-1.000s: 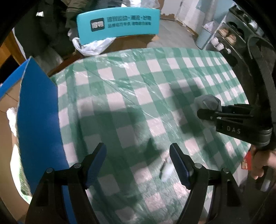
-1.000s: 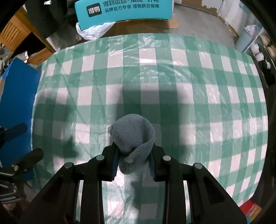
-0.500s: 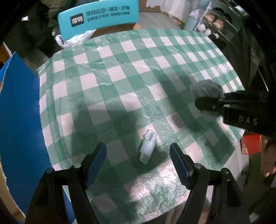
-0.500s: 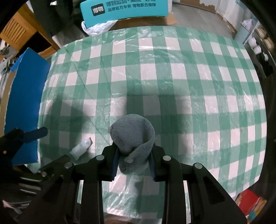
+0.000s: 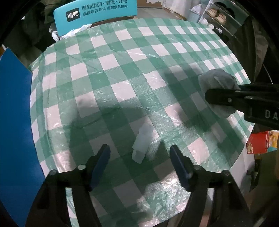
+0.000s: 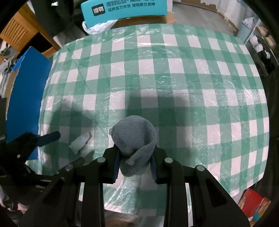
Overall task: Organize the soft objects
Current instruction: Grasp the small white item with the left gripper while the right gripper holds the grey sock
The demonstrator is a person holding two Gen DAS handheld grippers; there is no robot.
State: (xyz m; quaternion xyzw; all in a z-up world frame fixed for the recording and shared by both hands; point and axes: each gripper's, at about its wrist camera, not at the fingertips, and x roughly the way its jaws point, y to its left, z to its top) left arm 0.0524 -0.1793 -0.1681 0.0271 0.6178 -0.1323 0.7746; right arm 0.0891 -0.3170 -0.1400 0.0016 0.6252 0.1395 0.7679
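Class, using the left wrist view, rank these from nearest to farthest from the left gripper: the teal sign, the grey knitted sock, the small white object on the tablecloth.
1. Small white object: on the cloth, just ahead of the left gripper, whose jaws are closing.
2. Grey knitted sock: off to the right, clamped in the right gripper.
3. Teal sign: beyond the table's far edge.

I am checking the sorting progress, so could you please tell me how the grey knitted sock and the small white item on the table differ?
The grey knitted sock is clamped in the right claw, lifted above the checked tablecloth; the small white item lies loose on it. The sock is bulkier and rounded, the white item slim and elongated. The left claw is closing around the white item without pressing it yet. Both sit near the table's front edge.
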